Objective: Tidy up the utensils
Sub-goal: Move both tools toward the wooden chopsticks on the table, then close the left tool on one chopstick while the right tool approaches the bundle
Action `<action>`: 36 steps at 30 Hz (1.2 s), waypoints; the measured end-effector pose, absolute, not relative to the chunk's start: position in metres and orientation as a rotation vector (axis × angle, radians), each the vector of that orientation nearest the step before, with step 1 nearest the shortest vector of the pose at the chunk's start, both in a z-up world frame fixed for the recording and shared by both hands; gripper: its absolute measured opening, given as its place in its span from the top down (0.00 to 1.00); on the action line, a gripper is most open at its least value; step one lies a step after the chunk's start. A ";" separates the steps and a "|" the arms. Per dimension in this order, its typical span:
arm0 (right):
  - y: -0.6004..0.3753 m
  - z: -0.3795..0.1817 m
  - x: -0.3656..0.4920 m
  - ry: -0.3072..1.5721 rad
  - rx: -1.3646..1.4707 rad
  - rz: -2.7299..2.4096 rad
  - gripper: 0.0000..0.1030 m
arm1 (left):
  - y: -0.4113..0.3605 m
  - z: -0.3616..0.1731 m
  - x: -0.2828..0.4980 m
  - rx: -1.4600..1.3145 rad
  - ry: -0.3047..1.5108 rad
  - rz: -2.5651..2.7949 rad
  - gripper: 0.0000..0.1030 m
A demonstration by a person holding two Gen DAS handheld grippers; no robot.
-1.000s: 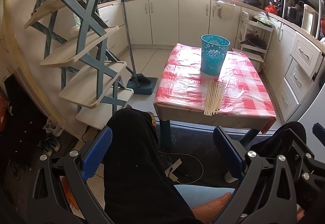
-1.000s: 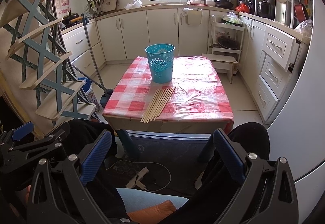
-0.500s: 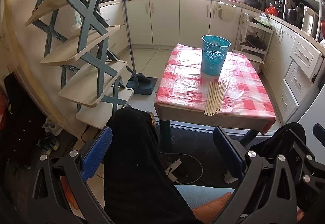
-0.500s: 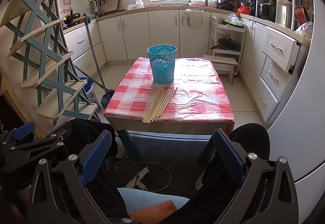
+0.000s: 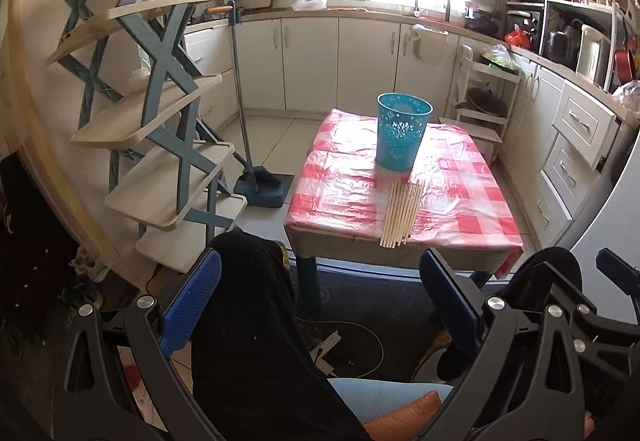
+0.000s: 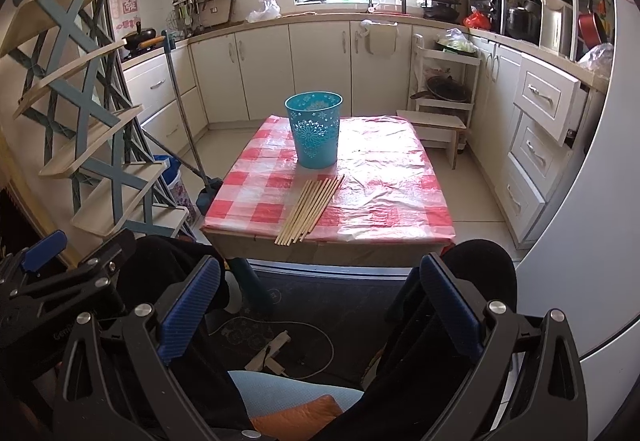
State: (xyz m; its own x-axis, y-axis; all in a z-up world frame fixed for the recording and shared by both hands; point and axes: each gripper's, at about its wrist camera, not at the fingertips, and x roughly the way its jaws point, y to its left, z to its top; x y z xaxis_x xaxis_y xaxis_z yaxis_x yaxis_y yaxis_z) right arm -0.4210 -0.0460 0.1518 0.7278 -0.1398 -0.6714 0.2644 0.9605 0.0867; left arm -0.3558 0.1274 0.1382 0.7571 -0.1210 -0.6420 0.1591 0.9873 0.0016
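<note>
while both tongs, left (image 5: pixel 320 305) and right (image 6: pixel 320 301), hang spread wide and empty well short of the worktop (image 6: pixel 384 177), every chopstick (image 6: pixel 310 211) lies beside the teal bin (image 6: pixel 314 129), so nothing's sorted yet.

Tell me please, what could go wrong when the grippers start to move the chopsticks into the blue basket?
1. The chopsticks lie packed side by side with their near ends over the table edge; a pinch may knock neighbours off to the floor.
2. The blue basket looks light and stands loose; a push at its rim could tip it.
3. The plastic tablecloth looks slick and wrinkled, so sticks may slide.
</note>
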 end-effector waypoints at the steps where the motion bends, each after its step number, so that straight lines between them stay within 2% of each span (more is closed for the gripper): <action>1: -0.047 0.150 -0.420 0.732 0.186 -0.219 0.07 | 0.127 0.136 -0.354 0.057 0.706 -0.150 0.07; 20: -0.066 0.132 -0.398 0.765 0.222 -0.191 0.07 | 0.103 0.119 -0.322 0.117 0.768 -0.164 0.07; 28: -0.096 0.108 -0.343 0.789 0.229 -0.203 0.07 | 0.085 0.095 -0.253 0.113 0.795 -0.164 0.07; 33: -0.130 0.070 -0.288 0.839 0.244 -0.249 0.07 | 0.068 0.061 -0.188 0.105 0.820 -0.197 0.07; 34: -0.136 0.059 -0.273 0.856 0.243 -0.248 0.07 | 0.064 0.054 -0.177 0.103 0.829 -0.211 0.07; 35: -0.140 0.051 -0.263 0.876 0.247 -0.246 0.12 | 0.058 0.046 -0.166 0.100 0.844 -0.227 0.07; 36: -0.146 0.038 -0.248 0.906 0.261 -0.234 0.23 | 0.050 0.035 -0.150 0.103 0.862 -0.245 0.07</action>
State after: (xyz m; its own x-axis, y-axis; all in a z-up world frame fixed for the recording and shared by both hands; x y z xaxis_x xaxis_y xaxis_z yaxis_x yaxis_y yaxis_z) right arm -0.2480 -0.1463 0.0384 0.5952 -0.0900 -0.7986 0.3084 0.9432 0.1236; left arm -0.1503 0.0497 0.0350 0.6249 -0.1715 -0.7616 0.2543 0.9671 -0.0091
